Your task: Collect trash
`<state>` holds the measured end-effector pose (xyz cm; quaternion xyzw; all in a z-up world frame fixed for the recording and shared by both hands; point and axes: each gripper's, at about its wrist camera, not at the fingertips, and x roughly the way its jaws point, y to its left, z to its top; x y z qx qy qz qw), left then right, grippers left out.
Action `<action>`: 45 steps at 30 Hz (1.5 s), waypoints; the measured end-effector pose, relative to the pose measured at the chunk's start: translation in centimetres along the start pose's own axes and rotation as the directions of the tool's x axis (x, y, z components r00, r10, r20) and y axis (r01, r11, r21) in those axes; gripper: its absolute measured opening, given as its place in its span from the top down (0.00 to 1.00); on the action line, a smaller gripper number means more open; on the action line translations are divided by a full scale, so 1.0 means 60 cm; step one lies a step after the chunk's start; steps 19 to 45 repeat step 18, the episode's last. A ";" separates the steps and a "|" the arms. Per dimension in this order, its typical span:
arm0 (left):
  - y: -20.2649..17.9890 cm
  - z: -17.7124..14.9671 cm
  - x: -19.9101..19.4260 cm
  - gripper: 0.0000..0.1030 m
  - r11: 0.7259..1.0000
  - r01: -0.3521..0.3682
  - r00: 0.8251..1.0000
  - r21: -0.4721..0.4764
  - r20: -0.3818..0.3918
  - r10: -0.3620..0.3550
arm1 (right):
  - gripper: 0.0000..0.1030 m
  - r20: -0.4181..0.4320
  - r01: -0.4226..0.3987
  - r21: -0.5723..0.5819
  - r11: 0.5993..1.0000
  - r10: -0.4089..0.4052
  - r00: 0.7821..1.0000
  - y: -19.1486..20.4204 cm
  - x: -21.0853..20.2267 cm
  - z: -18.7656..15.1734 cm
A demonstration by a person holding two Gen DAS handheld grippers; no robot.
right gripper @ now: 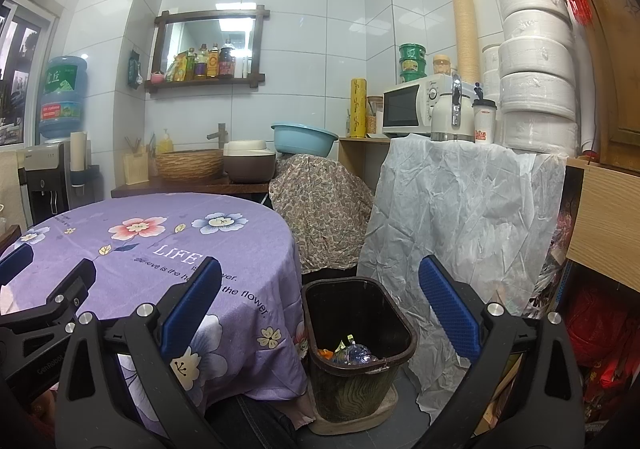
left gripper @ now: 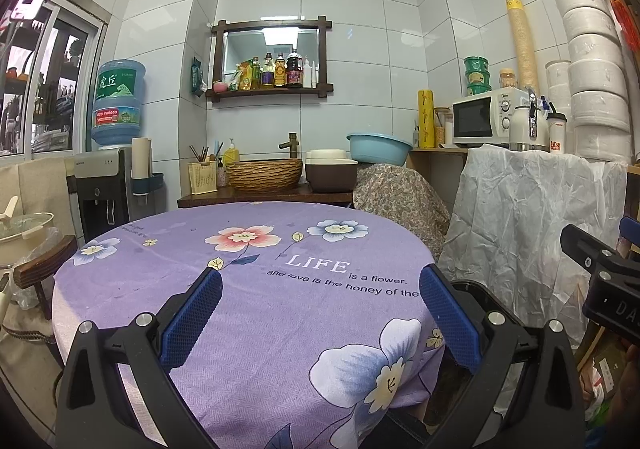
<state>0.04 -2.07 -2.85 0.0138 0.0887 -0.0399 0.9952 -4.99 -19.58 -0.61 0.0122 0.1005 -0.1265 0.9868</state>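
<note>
The left gripper (left gripper: 320,313) hangs released and empty over the round table (left gripper: 256,313); the purple cloth below and ahead of its fingers shows no litter. To its right, the right gripper (right gripper: 320,313) is likewise spread wide with nothing between its fingers. Directly below and just ahead of it stands the black bin (right gripper: 358,345), beside the table's edge, with trash (right gripper: 348,353) lying at its bottom: a crumpled clear bottle and coloured wrappers. Collection looks essentially done, judging by the bare cloth. Only the right wrist view shows the bin's contents; the left view shows the whole tabletop.
</note>
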 end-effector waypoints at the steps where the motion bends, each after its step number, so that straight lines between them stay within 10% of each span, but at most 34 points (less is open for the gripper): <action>1: 0.000 0.000 0.000 0.05 1.000 -0.002 1.000 0.001 0.000 0.002 | 0.05 0.001 0.000 -0.001 1.000 0.000 1.000 -0.001 0.001 0.001; 45: -0.002 0.003 0.001 0.05 1.000 -0.008 1.000 0.003 -0.007 0.008 | 0.05 0.001 -0.001 -0.001 1.000 0.001 1.000 0.000 -0.001 0.001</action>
